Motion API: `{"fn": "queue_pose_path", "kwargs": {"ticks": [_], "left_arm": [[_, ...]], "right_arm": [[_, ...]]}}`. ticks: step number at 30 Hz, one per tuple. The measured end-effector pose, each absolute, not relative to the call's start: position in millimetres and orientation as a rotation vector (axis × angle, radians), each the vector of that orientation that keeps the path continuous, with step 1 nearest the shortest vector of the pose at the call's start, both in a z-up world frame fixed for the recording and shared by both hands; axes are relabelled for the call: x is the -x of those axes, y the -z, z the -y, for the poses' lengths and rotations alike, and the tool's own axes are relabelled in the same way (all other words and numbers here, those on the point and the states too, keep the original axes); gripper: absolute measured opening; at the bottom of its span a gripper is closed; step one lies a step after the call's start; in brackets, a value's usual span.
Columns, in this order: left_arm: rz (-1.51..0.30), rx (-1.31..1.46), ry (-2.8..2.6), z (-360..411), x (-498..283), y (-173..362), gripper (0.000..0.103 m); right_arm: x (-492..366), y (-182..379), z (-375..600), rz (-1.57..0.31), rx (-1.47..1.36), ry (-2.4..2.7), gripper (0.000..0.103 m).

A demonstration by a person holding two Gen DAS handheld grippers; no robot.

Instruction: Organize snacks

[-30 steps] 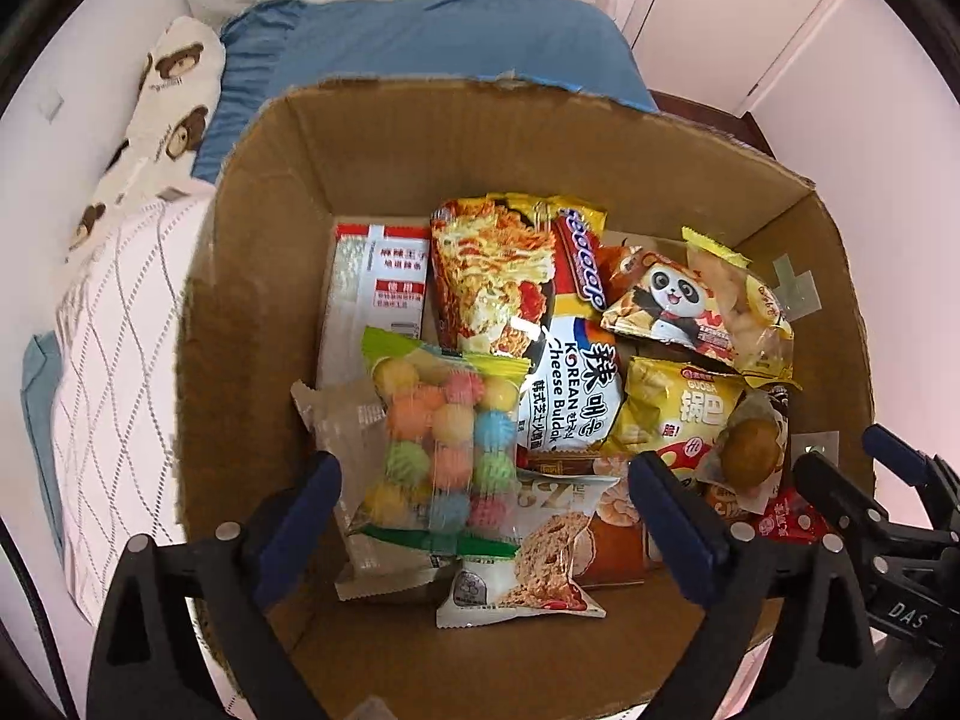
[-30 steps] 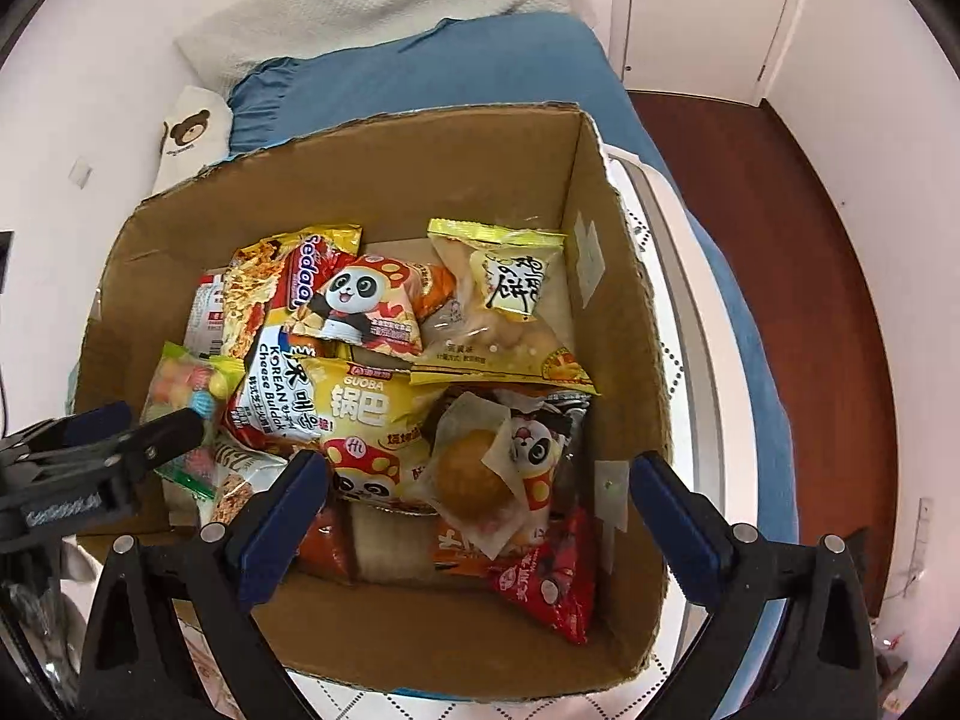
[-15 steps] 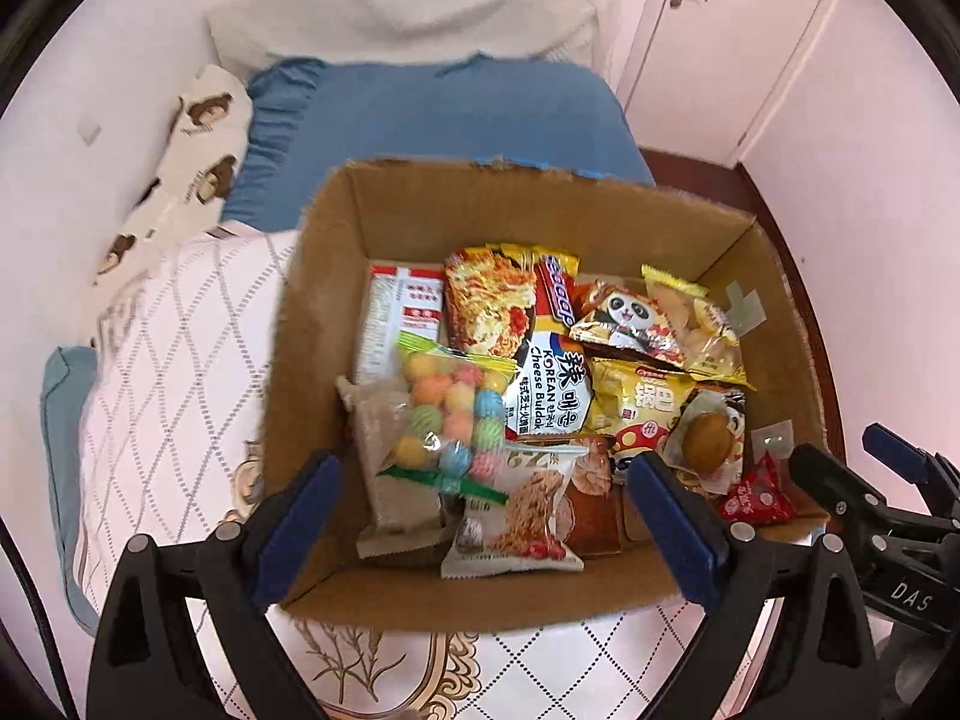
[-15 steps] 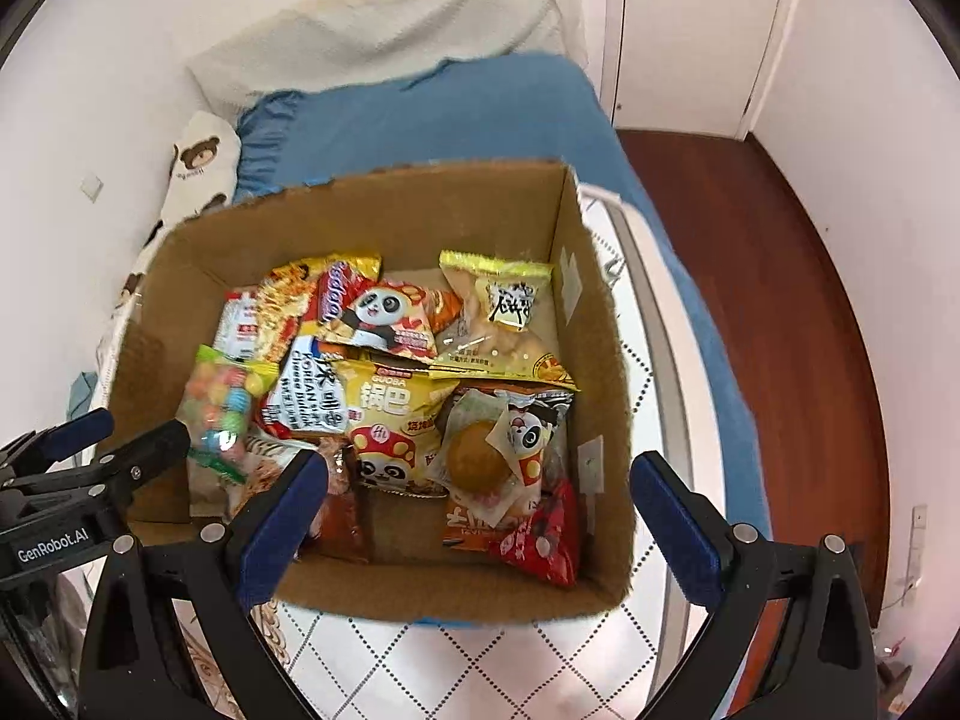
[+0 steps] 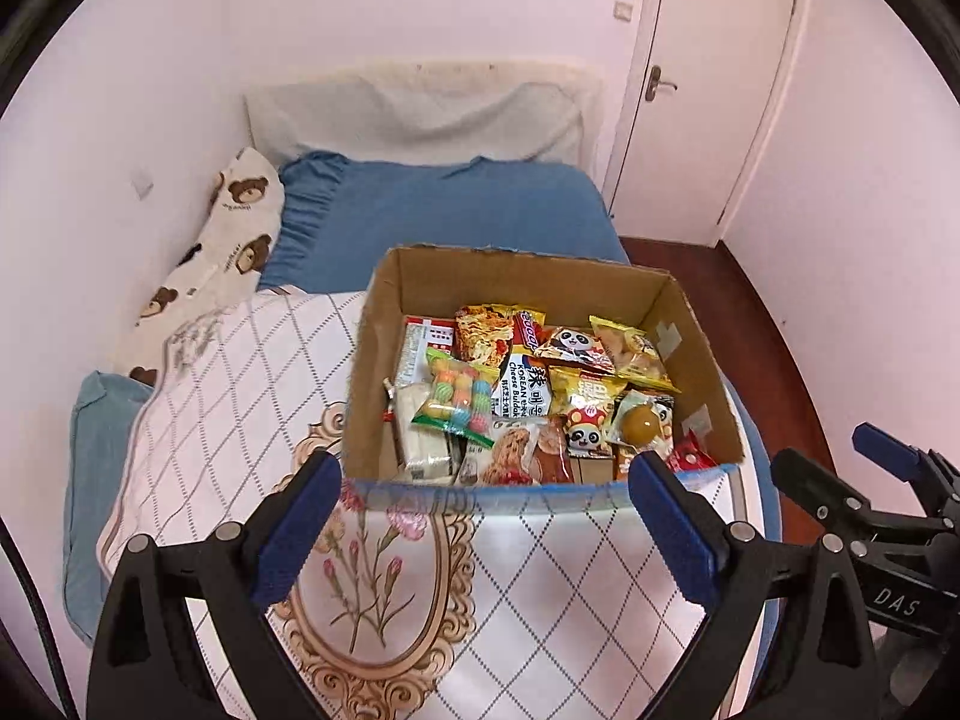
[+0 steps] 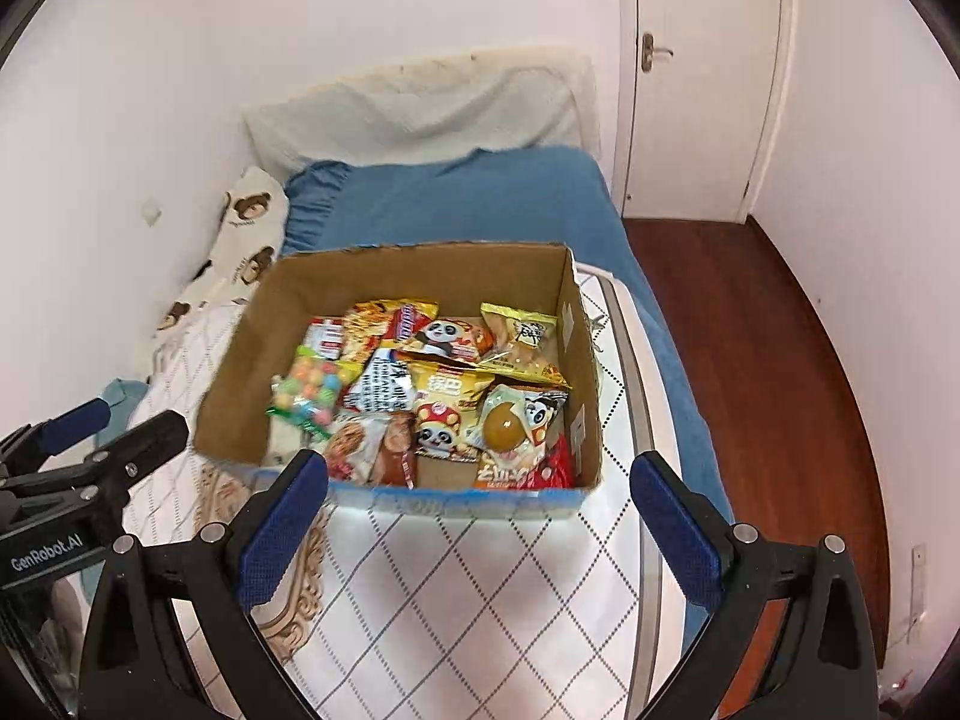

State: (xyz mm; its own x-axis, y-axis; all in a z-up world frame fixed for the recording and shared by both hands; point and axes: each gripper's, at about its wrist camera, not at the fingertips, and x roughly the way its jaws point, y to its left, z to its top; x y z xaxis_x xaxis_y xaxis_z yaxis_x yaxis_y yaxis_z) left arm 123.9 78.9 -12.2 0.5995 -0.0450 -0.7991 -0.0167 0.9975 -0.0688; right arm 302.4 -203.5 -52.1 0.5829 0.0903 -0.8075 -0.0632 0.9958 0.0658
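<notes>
A cardboard box full of snack packets stands on a quilted cover on the bed. Inside lie a bag of coloured candy balls, a Korean cheese noodle pack, panda-print packets, a yellow crisp bag and a wrapped egg snack. My left gripper is open and empty, held back from the box's near wall. My right gripper is open and empty, also short of the near wall. Each gripper shows at the edge of the other's view.
The box sits on a white diamond-pattern cover over a blue bedsheet. A bear-print pillow lies at the left wall. Wooden floor and a white door are to the right.
Both grippers have pulled back and up from over the box. The box now looks smaller and farther, with the bed cover in front of it. Both stay open.
</notes>
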Motion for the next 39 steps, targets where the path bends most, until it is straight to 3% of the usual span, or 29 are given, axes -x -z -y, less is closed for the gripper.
{"fn": "queue_pose_path", "kwargs": {"ticks": [21, 39], "left_arm": [[-0.754, 0.045, -0.013, -74.4, -6.7, -51.3, 0.098], [-0.742, 0.021, -0.08, -69.5, -17.6, -32.0, 0.103]], "right_arm": [[-162.9, -36.2, 197.9, -0.741, 0.003, -0.131, 0.103], [-173.3, -21.8, 217.0, -0.702, -0.015, -0.073, 0.103]]}}
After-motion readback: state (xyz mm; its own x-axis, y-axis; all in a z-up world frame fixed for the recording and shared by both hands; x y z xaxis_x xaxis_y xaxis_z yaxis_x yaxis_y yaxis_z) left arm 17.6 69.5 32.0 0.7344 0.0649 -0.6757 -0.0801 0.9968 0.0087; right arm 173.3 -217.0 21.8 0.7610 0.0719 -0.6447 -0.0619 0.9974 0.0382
